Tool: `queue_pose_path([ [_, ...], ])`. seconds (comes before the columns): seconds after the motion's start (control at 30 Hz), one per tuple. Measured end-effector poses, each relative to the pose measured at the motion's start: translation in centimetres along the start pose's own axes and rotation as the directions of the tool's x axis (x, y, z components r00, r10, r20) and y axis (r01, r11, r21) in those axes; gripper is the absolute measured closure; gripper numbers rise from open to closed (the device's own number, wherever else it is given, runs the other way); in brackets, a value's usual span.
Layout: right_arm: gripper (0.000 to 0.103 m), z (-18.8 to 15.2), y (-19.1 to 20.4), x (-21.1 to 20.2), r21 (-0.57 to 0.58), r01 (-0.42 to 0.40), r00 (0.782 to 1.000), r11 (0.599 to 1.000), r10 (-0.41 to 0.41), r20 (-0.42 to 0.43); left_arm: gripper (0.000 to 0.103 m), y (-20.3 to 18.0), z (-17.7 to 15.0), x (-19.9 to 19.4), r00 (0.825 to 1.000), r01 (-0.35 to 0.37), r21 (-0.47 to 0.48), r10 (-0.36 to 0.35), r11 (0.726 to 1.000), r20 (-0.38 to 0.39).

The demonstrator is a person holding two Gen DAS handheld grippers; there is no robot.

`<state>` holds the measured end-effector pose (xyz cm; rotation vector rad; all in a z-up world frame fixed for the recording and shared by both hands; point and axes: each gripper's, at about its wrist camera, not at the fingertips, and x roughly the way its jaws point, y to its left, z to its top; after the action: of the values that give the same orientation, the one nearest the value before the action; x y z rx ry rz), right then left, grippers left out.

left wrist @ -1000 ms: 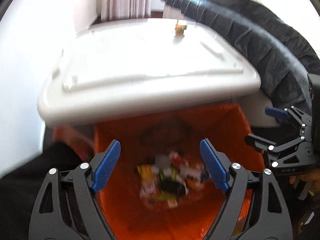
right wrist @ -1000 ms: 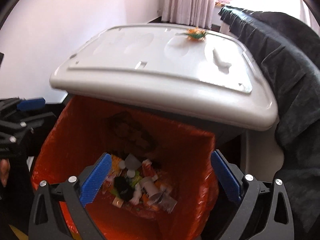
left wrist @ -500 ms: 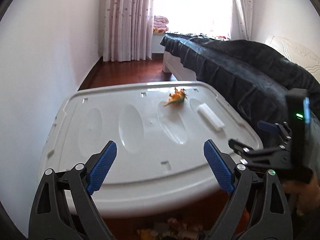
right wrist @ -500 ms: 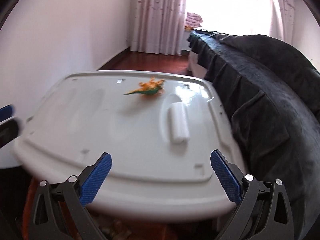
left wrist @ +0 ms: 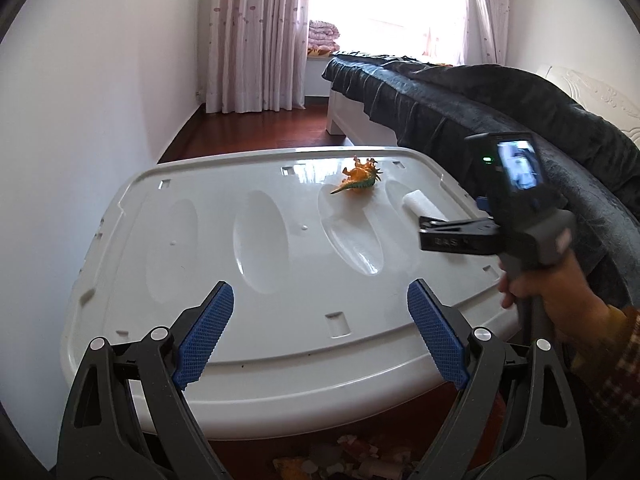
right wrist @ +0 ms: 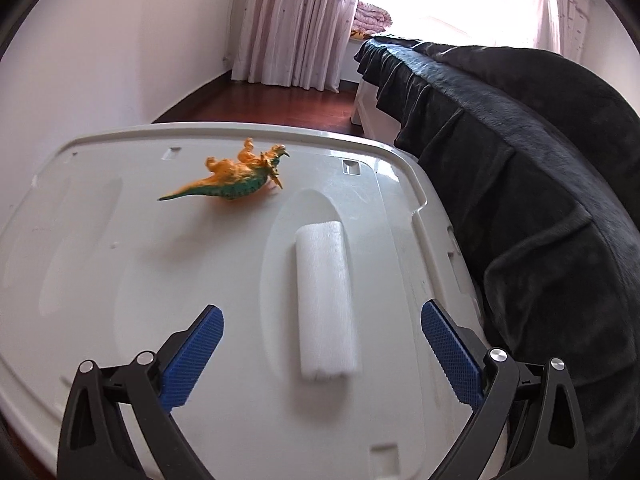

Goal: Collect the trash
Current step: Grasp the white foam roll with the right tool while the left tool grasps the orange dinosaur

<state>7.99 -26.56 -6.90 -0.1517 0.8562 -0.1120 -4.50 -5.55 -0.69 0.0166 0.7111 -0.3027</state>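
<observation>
Two claws gaped empty: right gripper [right wrist: 322,354] straddling white foam block [right wrist: 325,304] on grey plastic lid's [right wrist: 120,288] right side. I judged it light, squashy; grip mid-length, across its narrow width.

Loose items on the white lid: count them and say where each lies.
2. The toy dinosaur lies on its side near the far edge of the lid; the white foam roll lies in a hollow to its right, nearer the bed.
</observation>
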Motion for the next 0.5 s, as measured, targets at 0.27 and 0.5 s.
queue_pose_path([
  [0.27, 0.013, 0.8, -0.8, 3.5, 0.034, 0.008, 0.997, 0.999, -0.005, -0.075, 0.017, 0.0, 0.0, 0.4, 1.000, 0.018, -0.009, -0.018, 1.000, -0.016],
  [0.5, 0.067, 0.9, -1.4, 5.0, 0.062, -0.031, 0.990, 0.998, 0.039, -0.136, 0.016, -0.1, -0.1, 0.7, 0.999, 0.034, -0.026, -0.035, 0.999, -0.035],
])
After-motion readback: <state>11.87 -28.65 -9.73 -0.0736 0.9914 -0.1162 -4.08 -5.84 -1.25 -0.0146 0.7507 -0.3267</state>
